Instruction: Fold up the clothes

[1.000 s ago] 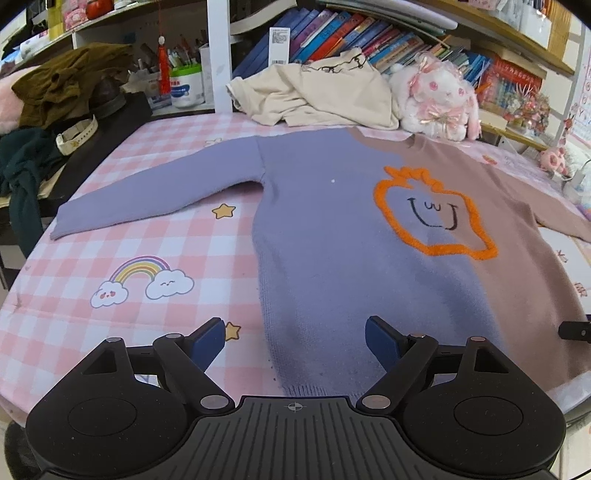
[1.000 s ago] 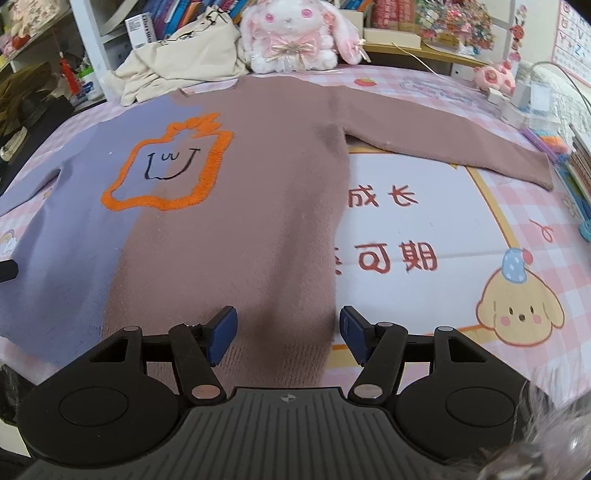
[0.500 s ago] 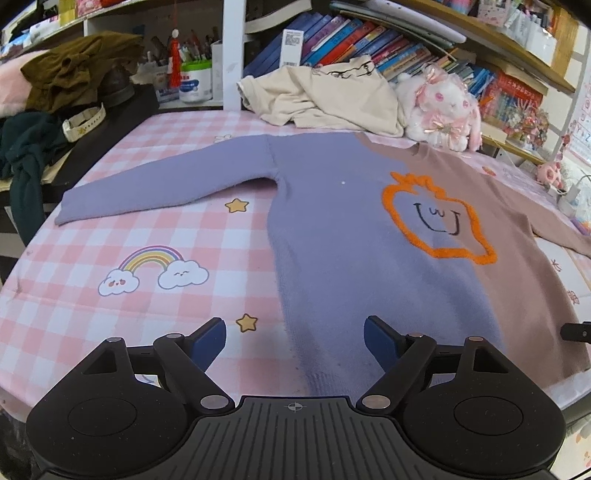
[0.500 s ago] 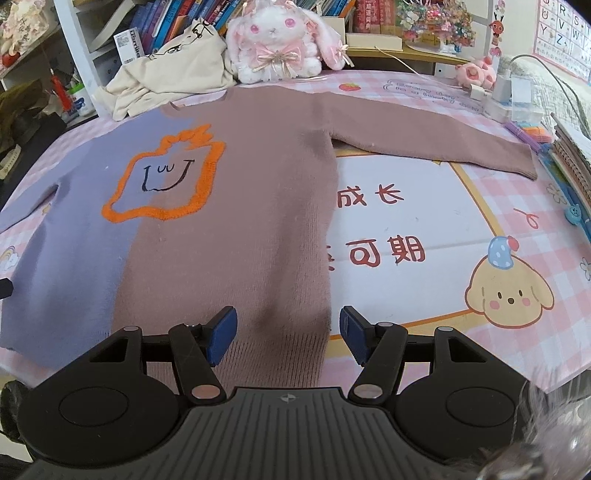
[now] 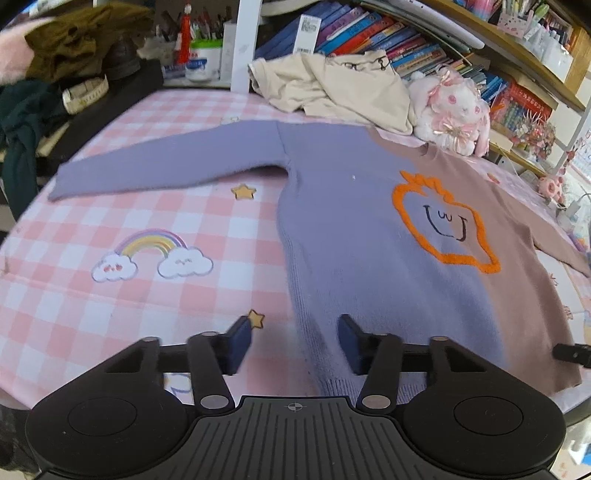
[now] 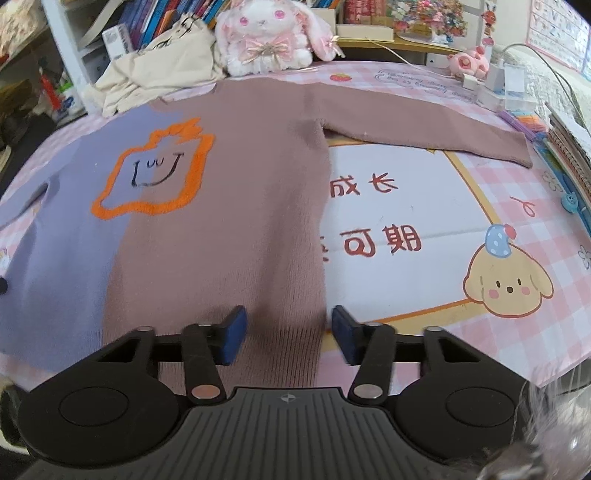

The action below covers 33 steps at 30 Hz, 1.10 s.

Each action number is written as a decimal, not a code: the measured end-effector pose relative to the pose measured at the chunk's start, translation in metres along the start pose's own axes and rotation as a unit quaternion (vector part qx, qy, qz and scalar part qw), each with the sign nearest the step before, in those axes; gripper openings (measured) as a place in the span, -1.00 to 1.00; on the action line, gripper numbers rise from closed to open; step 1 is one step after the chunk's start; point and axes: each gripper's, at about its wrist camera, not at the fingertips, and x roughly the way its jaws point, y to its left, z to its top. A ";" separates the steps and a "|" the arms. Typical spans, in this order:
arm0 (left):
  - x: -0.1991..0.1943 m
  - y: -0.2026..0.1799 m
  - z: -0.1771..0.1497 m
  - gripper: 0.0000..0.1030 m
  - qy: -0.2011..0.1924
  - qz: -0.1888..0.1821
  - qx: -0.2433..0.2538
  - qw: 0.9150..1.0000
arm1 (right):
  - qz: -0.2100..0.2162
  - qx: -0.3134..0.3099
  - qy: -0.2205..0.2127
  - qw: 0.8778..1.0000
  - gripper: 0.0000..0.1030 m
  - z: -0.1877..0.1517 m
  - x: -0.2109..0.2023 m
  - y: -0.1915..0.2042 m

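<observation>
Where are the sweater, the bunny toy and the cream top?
sweater (image 5: 343,236), left wrist view, on its purple chest.
bunny toy (image 6: 264,35), right wrist view, on its face and chest.
cream top (image 5: 332,90), left wrist view, on the middle of the crumpled heap.

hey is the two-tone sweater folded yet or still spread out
Spread flat. The sweater lies face up, its purple sleeve and brown sleeve stretched sideways.
</observation>
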 end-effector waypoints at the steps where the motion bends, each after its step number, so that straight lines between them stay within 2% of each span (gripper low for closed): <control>1: 0.003 0.001 -0.001 -0.49 0.007 -0.005 -0.002 1.000 | 0.002 -0.007 0.000 1.000 -0.34 -0.001 0.000 0.001; 2: 0.005 0.002 -0.002 -0.74 0.014 -0.011 -0.005 1.000 | 0.005 -0.014 -0.001 1.000 -0.43 -0.002 -0.001 0.002; 3: 0.007 0.002 -0.004 -0.88 0.021 -0.020 -0.004 1.000 | 0.008 -0.020 -0.002 1.000 -0.50 -0.003 -0.002 0.003; 4: 0.006 0.000 -0.006 -0.89 0.021 -0.022 0.000 1.000 | 0.009 -0.024 -0.003 1.000 -0.66 -0.003 -0.002 0.004; 5: 0.006 -0.001 -0.007 -0.91 0.021 -0.025 0.006 0.999 | 0.010 -0.028 -0.005 1.000 -0.70 -0.003 -0.002 0.004; 9: 0.007 -0.014 -0.007 -0.91 0.014 -0.039 0.043 0.998 | -0.038 -0.035 -0.019 0.998 -0.74 0.004 0.002 0.001; 12: 0.015 -0.020 -0.010 -0.91 0.008 -0.032 0.071 0.997 | -0.046 -0.033 -0.019 0.998 -0.74 0.006 0.005 -0.001; 22: 0.020 -0.001 -0.003 -0.91 0.002 -0.026 0.028 0.999 | -0.028 -0.037 -0.015 0.999 -0.74 -0.001 0.001 0.012; 26: 0.020 -0.010 -0.007 -0.91 0.005 -0.033 0.039 0.999 | -0.056 -0.044 -0.027 0.997 -0.74 0.002 0.001 0.000; 29: 0.020 -0.015 -0.008 -0.91 0.003 -0.029 0.055 0.998 | -0.050 -0.034 -0.021 0.998 -0.74 0.003 0.003 -0.008; 33: 0.019 -0.006 -0.006 -0.91 0.002 -0.025 0.037 0.999 | -0.042 -0.050 -0.021 0.998 -0.75 -0.001 0.002 0.004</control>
